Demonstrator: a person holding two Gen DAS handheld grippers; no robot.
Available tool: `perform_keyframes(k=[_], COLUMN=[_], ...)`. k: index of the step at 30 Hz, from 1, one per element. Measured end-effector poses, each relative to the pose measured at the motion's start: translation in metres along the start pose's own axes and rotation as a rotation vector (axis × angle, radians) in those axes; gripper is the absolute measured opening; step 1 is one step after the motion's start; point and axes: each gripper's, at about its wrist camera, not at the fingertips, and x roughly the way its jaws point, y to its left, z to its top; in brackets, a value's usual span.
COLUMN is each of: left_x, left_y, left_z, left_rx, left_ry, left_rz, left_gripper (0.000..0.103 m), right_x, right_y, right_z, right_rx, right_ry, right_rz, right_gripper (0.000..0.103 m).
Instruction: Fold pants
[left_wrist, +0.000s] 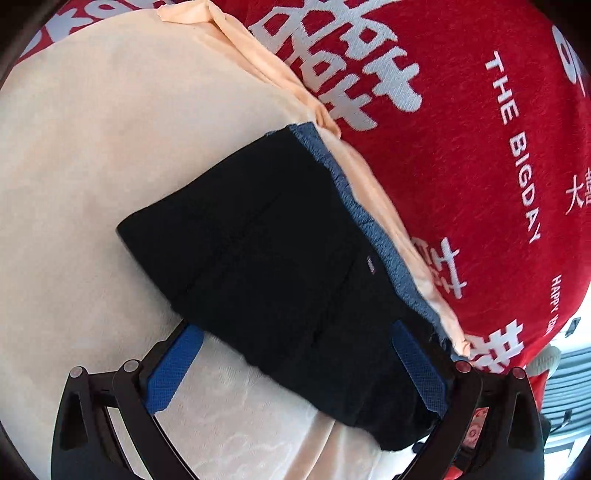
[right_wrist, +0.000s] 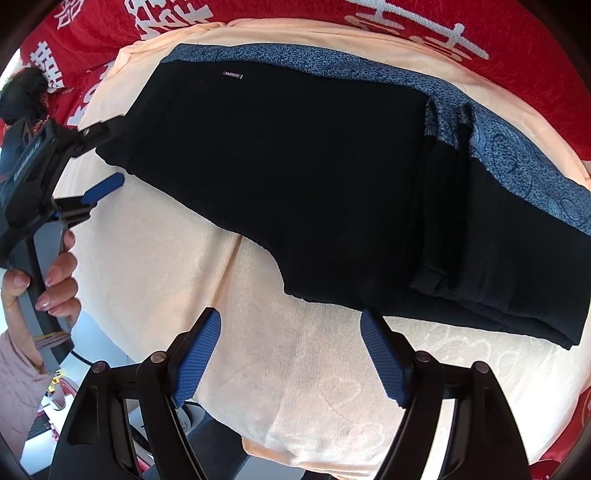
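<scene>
The black pants (left_wrist: 266, 258) lie folded into a compact stack on a peach towel (left_wrist: 92, 147), with a blue patterned lining showing along the far edge (right_wrist: 369, 70). My left gripper (left_wrist: 295, 354) is open, its blue pads straddling the near end of the stack without closing on it. It also shows in the right wrist view (right_wrist: 99, 162) at the pants' left end. My right gripper (right_wrist: 291, 347) is open and empty, just short of the pants' (right_wrist: 295, 166) near edge above the towel (right_wrist: 295, 387).
A red blanket with white lettering (left_wrist: 461, 147) lies under and beyond the towel. The towel's near edge (right_wrist: 258, 450) hangs over the surface's edge. A hand in a pink sleeve (right_wrist: 44, 288) holds the left gripper's handle.
</scene>
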Motion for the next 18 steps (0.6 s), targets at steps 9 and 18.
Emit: perform_keyframes(k=[9, 18], left_x=[0.000, 0.021], left_y=[-0.012, -0.019], left_z=[0.007, 0.015], left_rx=[-0.074, -0.044], left_ry=[-0.037, 0.023], left_rz=[-0.089, 0.072], left_gripper=[0.102, 0.093], right_x=[-0.002, -0.015], right_y=[0.006, 0.001], right_z=[0.002, 0.017], right_rx=[-0.009, -0.022], right_ry=[-0.009, -0.030], right_rz=[0.015, 0.011], right_gripper=[0.081, 0.081])
